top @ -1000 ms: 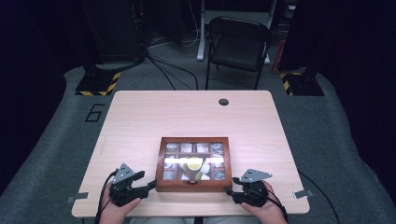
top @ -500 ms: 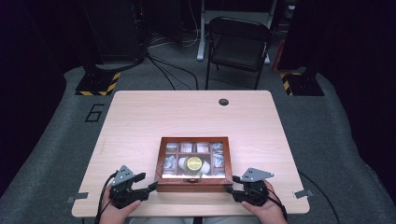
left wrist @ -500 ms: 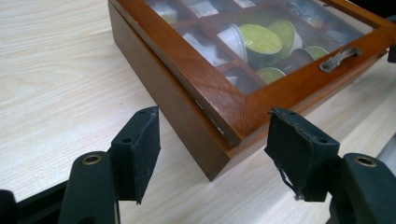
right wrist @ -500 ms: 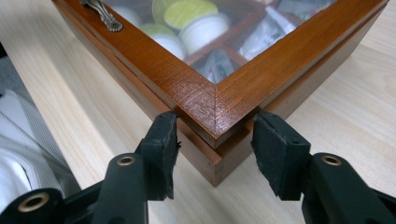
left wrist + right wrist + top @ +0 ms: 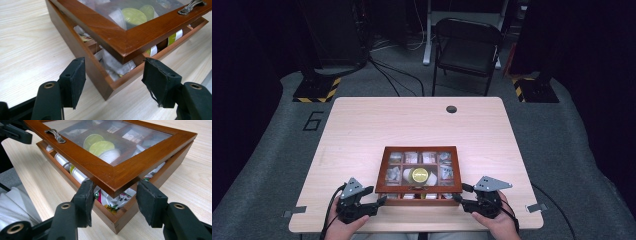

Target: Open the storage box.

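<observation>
The left hand-held gripper (image 5: 113, 80) stands wide open, its 2 black jaws straddling the near left corner of the wooden box (image 5: 100, 72) without gripping it. The right hand-held gripper (image 5: 115, 200) is equally wide apart around the near right corner. The box sits at the tabletop's (image 5: 362, 130) near edge, its glass-paned lid (image 5: 110, 173) slightly raised. Crinkled packets (image 5: 112, 200) and round green-topped capsules (image 5: 101, 145) show through the gap; their labels are unreadable. A metal handle (image 5: 55, 135) sits on the lid's front rail.
</observation>
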The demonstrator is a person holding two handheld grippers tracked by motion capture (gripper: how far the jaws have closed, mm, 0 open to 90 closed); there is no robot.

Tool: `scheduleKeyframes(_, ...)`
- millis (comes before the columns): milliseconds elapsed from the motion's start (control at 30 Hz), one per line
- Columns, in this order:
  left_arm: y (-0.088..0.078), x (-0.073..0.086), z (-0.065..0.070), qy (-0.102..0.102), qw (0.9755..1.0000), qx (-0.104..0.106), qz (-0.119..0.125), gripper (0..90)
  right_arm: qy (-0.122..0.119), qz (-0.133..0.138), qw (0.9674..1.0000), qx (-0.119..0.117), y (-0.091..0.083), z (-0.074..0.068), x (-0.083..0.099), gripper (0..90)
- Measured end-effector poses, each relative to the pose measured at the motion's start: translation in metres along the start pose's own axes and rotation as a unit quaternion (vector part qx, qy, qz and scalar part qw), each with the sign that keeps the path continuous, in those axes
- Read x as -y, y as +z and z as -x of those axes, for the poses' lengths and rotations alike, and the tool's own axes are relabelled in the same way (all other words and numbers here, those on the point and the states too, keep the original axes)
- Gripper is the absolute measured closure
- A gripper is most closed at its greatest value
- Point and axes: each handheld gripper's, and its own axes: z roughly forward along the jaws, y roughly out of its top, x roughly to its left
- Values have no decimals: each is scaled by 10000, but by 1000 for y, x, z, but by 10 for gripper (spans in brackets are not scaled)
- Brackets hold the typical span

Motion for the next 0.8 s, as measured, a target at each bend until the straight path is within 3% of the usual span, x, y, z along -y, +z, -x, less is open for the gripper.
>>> scheduleKeyframes(133,5,-4,0,108,9999,23,13,337,32,22,10000,-17,-1,1,-1,481)
scheduleKeyframes(400,9,-12,0,129,9996,-194,159,301,78,34,10000,-33,-1,1,-2,480)
scheduleKeyframes(800,10,-27,4,530,9978,-320,253,284,167,212,9996,-17,-1,4,-7,476)
